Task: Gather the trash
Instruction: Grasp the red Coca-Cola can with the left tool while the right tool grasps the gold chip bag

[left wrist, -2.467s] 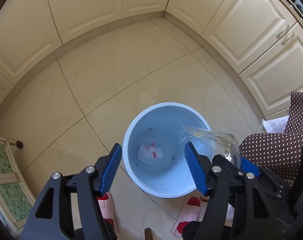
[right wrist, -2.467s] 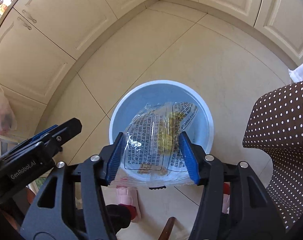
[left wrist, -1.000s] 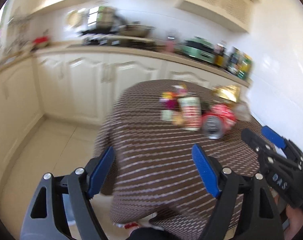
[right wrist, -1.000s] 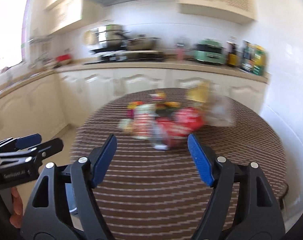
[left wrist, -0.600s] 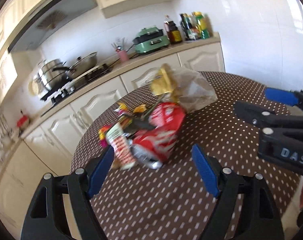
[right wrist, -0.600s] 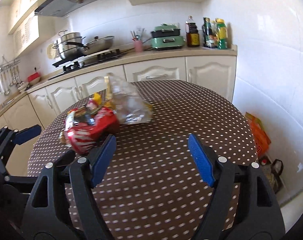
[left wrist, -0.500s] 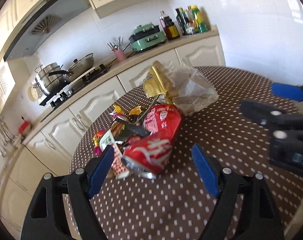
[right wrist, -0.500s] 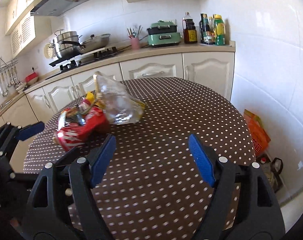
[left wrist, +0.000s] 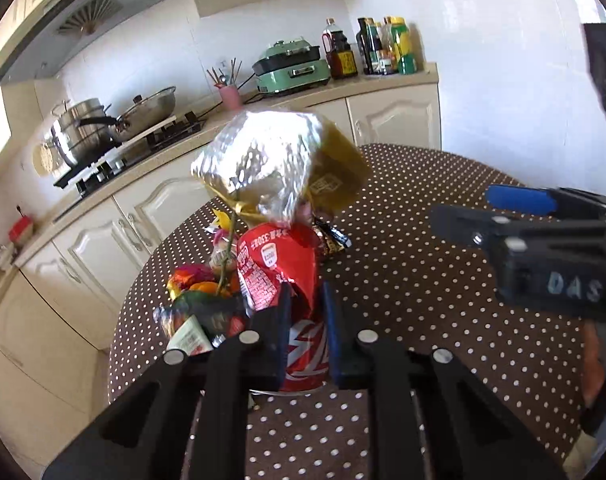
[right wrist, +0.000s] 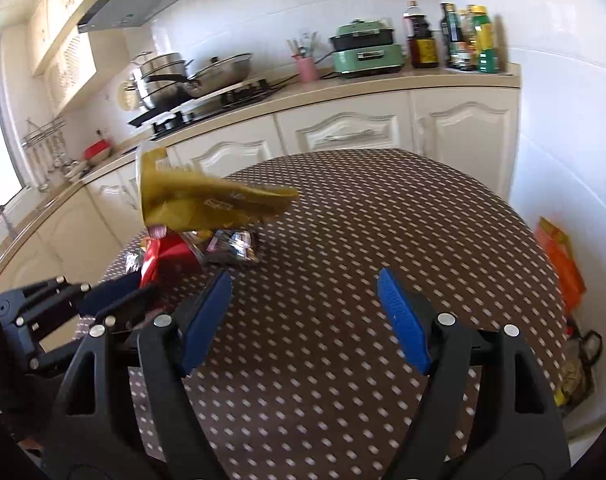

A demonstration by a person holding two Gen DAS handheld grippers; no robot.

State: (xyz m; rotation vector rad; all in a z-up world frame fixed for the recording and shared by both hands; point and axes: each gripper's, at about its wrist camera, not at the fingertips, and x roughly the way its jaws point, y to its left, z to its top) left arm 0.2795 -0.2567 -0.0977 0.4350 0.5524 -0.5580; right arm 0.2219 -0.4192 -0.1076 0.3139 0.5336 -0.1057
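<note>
A pile of trash lies on the brown polka-dot table (left wrist: 423,280). My left gripper (left wrist: 305,312) is shut on a red snack bag (left wrist: 283,264) at the pile's near end. A gold and silver foil bag (left wrist: 271,164) rests on top of the pile, with small coloured wrappers (left wrist: 199,292) to the left. In the right wrist view the gold bag (right wrist: 207,200) and the red bag (right wrist: 167,260) sit at the table's left, with my left gripper (right wrist: 119,300) on the red bag. My right gripper (right wrist: 305,316) is open and empty over bare tablecloth (right wrist: 363,240).
A kitchen counter (left wrist: 343,88) behind the table carries pots, a green appliance (left wrist: 291,66) and bottles (left wrist: 383,46). Cream cabinets (right wrist: 343,132) run below it. An orange bag (right wrist: 559,264) lies on the floor by the right wall.
Both grippers swung from the blue bin on the floor up to the table. My left gripper moved onto the pile and shut on the red bag. My right gripper dropped its clear bag earlier and stays open.
</note>
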